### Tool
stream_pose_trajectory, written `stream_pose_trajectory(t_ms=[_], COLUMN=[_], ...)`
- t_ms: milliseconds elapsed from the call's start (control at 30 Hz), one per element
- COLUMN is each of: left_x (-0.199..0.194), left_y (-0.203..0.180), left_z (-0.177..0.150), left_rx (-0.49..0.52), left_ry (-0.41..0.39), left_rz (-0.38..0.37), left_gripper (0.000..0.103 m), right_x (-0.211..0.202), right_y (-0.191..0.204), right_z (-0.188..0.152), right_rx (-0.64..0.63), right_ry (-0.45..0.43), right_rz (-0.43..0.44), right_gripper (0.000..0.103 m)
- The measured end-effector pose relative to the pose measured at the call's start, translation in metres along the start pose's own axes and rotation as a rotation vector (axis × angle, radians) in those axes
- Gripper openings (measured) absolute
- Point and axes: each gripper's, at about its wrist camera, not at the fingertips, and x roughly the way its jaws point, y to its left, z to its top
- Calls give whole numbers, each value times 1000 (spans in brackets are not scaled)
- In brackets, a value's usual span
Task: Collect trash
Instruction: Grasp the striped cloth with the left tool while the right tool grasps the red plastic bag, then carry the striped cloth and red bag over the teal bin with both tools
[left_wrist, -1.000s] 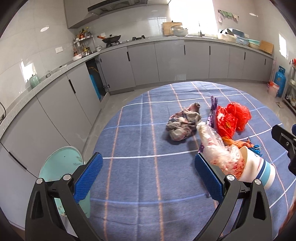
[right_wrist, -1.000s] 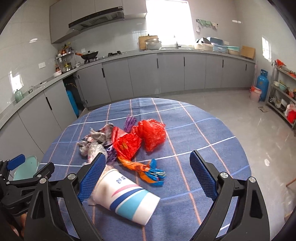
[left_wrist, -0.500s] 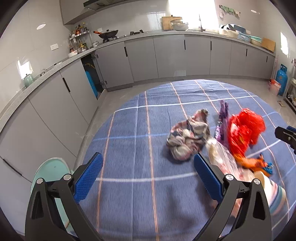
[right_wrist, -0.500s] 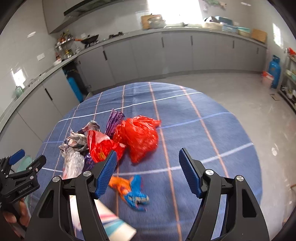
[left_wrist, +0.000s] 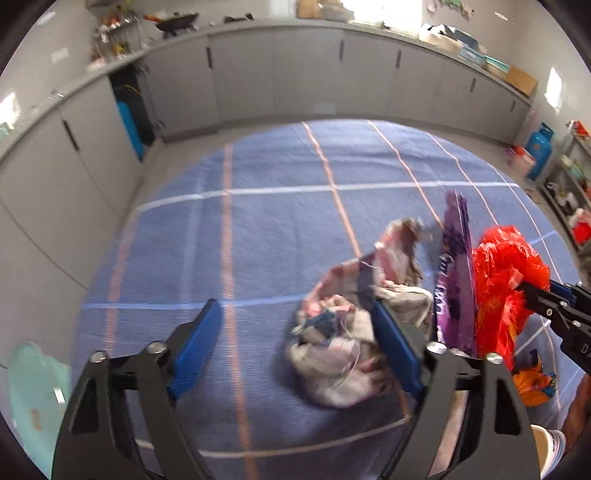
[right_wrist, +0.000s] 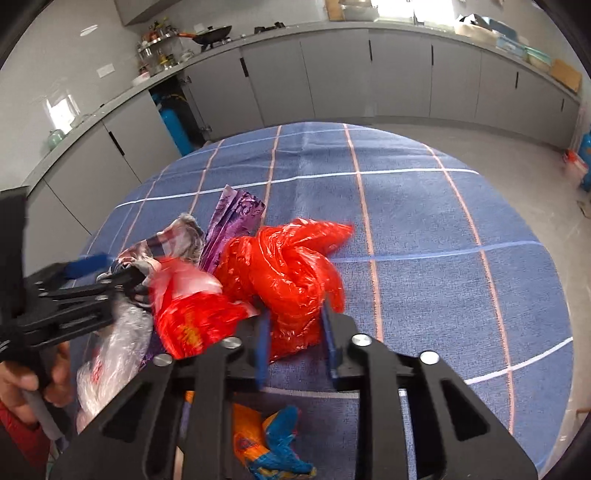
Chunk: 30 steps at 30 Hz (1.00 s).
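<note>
Trash lies heaped on a round table with a blue checked cloth (left_wrist: 266, 229). My right gripper (right_wrist: 295, 332) has its jaws narrowed around the near end of a crumpled red plastic bag (right_wrist: 291, 269). My left gripper (left_wrist: 295, 339) is open, its right finger by a grey-pink crumpled wrapper (left_wrist: 340, 354), holding nothing. A purple wrapper (left_wrist: 454, 280) stands between that wrapper and the red bag (left_wrist: 506, 280). A second red printed bag (right_wrist: 192, 317), a clear plastic bag (right_wrist: 110, 354) and an orange-blue wrapper (right_wrist: 269, 443) lie nearby.
A paper cup's rim (left_wrist: 550, 446) shows at the table's near right. A pale green stool (left_wrist: 33, 391) stands left of the table. Grey kitchen cabinets (left_wrist: 280, 77) run along the back wall. A blue gas cylinder (left_wrist: 539, 151) stands at the far right.
Both grippers moved forward and down toward the heap. My right gripper's jaws narrowed from wide open onto the red bag. My left gripper stayed open.
</note>
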Motion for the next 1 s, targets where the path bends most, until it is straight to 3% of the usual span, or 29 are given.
stream_pose_trajectory(t_ms=[67, 100, 200, 333, 567, 667, 1000], left_x=[5, 4, -5, -47, -138, -162, -207], left_y=[-1, 0, 6, 10, 14, 25, 81], left_z=[-1, 0, 3, 2, -28, -45, -99], left_rx=[-11, -13, -55, -42, -1, -3, -106], left_ry=[1, -12, -29, -141, -314, -327, -328], left_rz=[-27, -57, -141, -121, 85, 160, 273], left_gripper=[61, 43, 26, 26, 26, 26, 26], right_x=[-12, -20, -51, -96, -136, -142, -144], right_y=[0, 0, 6, 18, 65, 93, 177], right_z=[-2, -2, -1, 3, -14, -26, -46], right_rx=[-1, 0, -12, -14, -32, -55, -110], right_ry=[-35, -58, -156, -283, -369, -367, -332], right_rz=[-14, -17, -43, -69, -47, -7, 117], right_gripper=[18, 18, 17, 17, 17, 17, 17])
